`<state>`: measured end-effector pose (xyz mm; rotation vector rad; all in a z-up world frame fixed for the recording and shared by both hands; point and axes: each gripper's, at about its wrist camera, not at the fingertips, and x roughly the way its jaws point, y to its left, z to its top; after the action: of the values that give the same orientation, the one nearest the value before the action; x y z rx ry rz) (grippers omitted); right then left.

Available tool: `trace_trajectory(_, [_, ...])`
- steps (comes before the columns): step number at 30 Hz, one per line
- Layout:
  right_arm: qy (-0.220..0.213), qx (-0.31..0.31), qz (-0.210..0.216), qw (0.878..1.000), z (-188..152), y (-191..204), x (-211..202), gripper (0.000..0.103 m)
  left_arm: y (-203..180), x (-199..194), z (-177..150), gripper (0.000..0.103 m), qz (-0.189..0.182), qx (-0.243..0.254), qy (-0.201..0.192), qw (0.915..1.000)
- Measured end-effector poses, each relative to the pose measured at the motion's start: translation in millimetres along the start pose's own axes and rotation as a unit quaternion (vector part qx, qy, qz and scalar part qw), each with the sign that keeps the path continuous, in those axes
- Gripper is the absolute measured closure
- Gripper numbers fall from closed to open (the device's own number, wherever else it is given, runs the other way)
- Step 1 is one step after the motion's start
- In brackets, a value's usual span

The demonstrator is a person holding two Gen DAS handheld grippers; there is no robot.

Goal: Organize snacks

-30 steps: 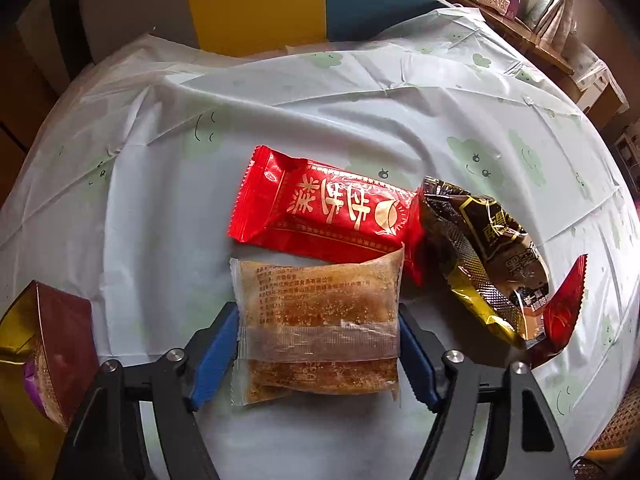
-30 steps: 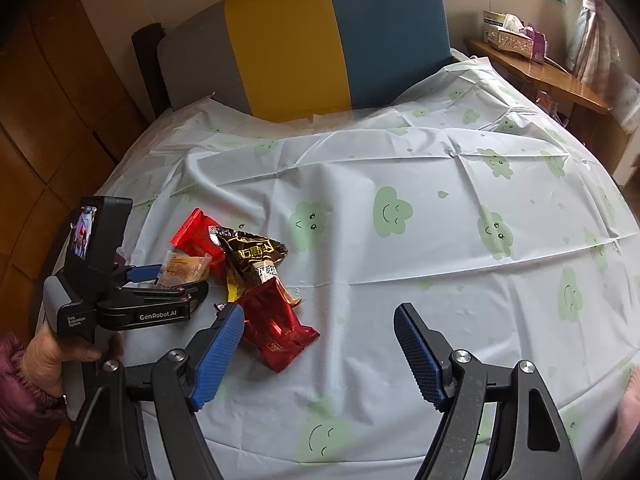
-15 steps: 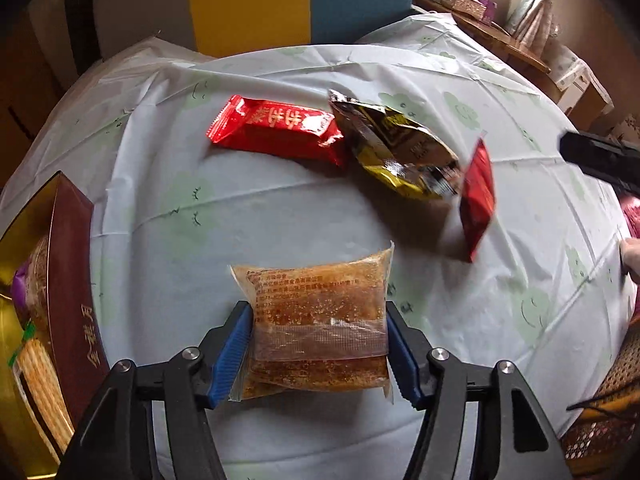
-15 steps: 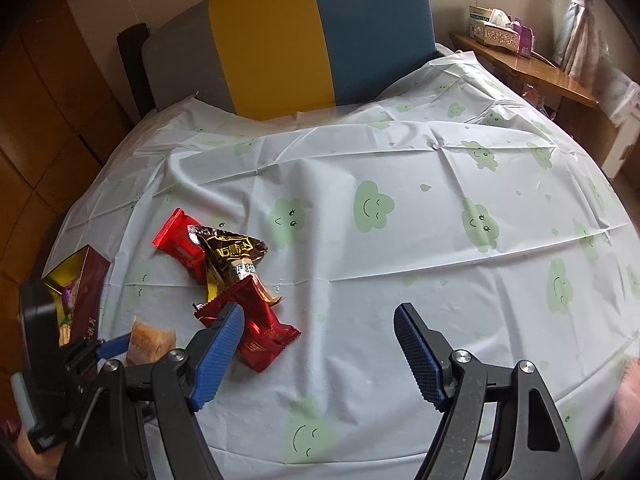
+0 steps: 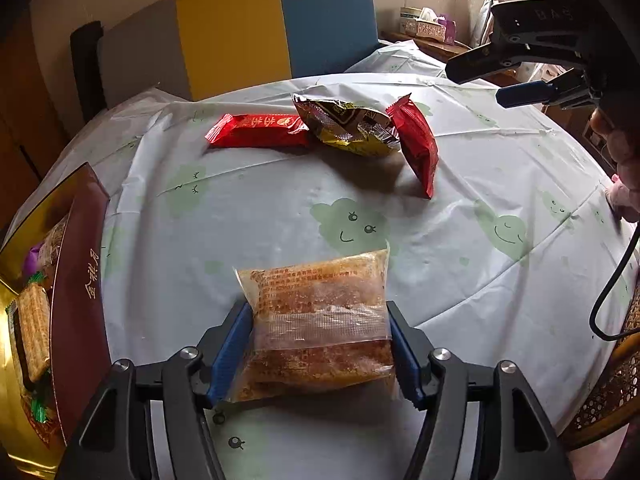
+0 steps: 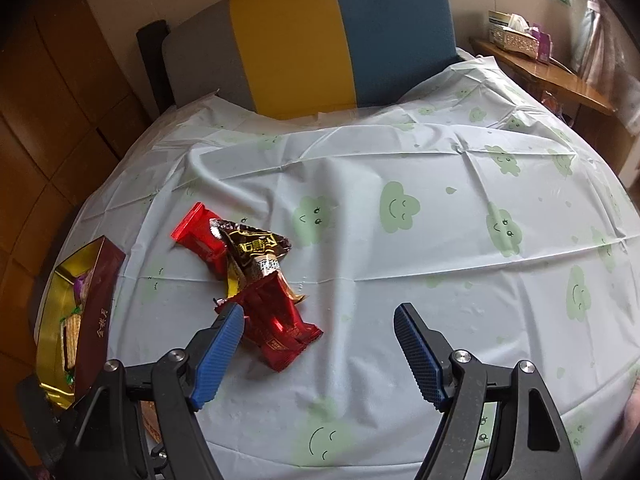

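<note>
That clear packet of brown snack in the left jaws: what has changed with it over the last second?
The left gripper has carried the clear snack packet away from the other wrappers toward the gold box; its jaws are opening slightly around it. The three wrappers and the open right gripper stayed put.

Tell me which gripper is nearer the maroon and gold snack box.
Left. The left gripper, with the clear-wrapped cake between its jaws, is just right of the snack box. The right gripper hangs empty farther off, near the red packet.

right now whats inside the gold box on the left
In the gold box: wrapped wafer biscuits, something purple and green-wrapped bits. The maroon wall hides the rest.
</note>
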<state>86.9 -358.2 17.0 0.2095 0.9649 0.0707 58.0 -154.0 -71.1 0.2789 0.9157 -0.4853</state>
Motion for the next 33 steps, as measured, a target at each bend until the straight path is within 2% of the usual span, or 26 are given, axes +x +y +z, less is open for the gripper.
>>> trace_trajectory(6, [0.018, -0.076, 0.007, 0.997, -9, 28, 13, 0.025, 6, -4, -8, 0.035, -0.012, -0.015, -0.015, 0.9997])
trace_trajectory(13, [0.022, -0.145, -0.033, 0.989, -16, 43, 38, 0.025, 8, -4, -10, 0.035, -0.018, -0.021, -0.026, 0.9993])
trace_trajectory(18, [0.028, -0.172, -0.048, 0.984, -16, 51, 55, 0.026, 9, -5, -12, 0.035, -0.022, -0.024, -0.031, 0.9990])
trace_trajectory(20, [0.032, -0.187, -0.056, 0.980, -19, 54, 61, 0.031, 9, -5, -13, 0.034, -0.023, -0.025, -0.033, 0.9989])
trace_trajectory(21, [0.036, -0.197, -0.061, 0.978, -20, 55, 64, 0.040, 9, -5, -13, 0.034, -0.024, -0.025, -0.033, 0.9989])
trace_trajectory(22, [0.038, -0.207, -0.071, 0.975, -21, 57, 66, 0.057, 9, -6, -13, 0.034, -0.025, -0.026, -0.033, 0.9988])
trace_trajectory(23, [0.039, -0.211, -0.077, 0.974, -22, 57, 67, 0.062, 9, -6, -13, 0.034, -0.025, -0.026, -0.034, 0.9988])
trace_trajectory(27, [0.050, -0.185, -0.068, 0.979, -17, 50, 57, 0.062, 9, -6, -14, 0.034, -0.024, -0.025, -0.040, 0.9986])
trace_trajectory(29, [0.068, -0.155, -0.057, 0.984, -15, 41, 51, 0.062, 9, -7, -14, 0.034, -0.025, -0.026, -0.039, 0.9986])
trace_trajectory(33, [0.124, -0.128, -0.046, 0.983, -18, 21, 50, 0.062, 8, -7, -14, 0.034, -0.023, -0.026, -0.038, 0.9987])
